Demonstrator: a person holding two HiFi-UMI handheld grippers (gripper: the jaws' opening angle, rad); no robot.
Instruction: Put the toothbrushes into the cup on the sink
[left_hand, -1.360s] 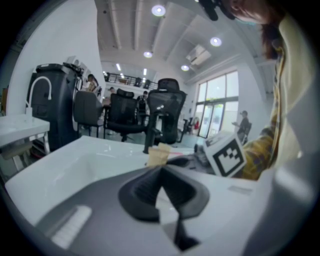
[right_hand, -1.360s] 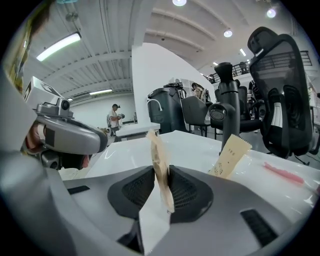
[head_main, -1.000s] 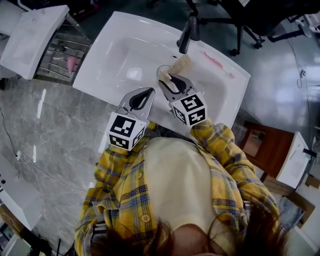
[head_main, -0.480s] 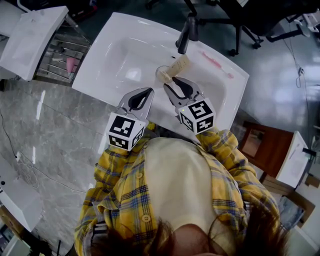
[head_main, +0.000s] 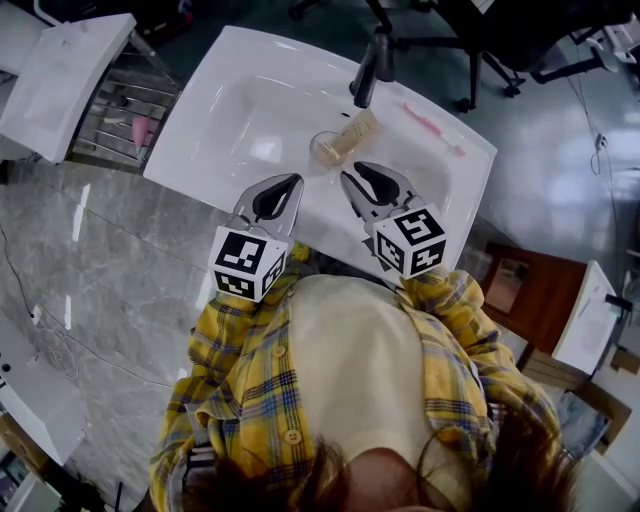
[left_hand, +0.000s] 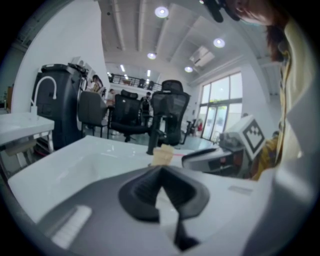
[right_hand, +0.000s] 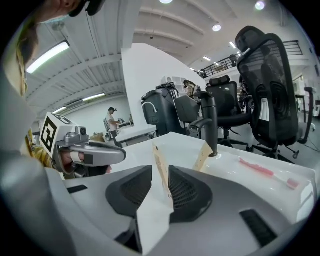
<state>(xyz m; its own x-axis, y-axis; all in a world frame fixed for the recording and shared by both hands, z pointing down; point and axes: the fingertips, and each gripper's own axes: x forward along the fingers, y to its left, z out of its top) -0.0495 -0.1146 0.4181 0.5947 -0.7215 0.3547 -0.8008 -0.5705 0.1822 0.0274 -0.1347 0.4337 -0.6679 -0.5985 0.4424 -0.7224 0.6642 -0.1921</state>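
Head view first: my left gripper (head_main: 292, 182) sits over the near rim of the sink (head_main: 215, 110), jaws clenched on nothing. It's parked there, I'd say, so it keeps out of the other hand's way. My right gripper (head_main: 358, 172) is alongside it, jaws spread with only air between the pads, nose aimed at the cup (head_main: 345, 138). Right gripper view backs that up: there's a clear gap, and the beige cup shows through it, ahead of the pads and not touched. The cup's in the basin just in front of the faucet (head_main: 372, 65). From above it reads as tipped with its mouth toward me, though I can't settle that. No brush showing in it. And the pink toothbrush (head_main: 435, 129) lies flat on the back ledge, right of the faucet, apart from the cup. So that one's not home. Open jaws suit either job, I reckon: steadying the cup or going for the brush.
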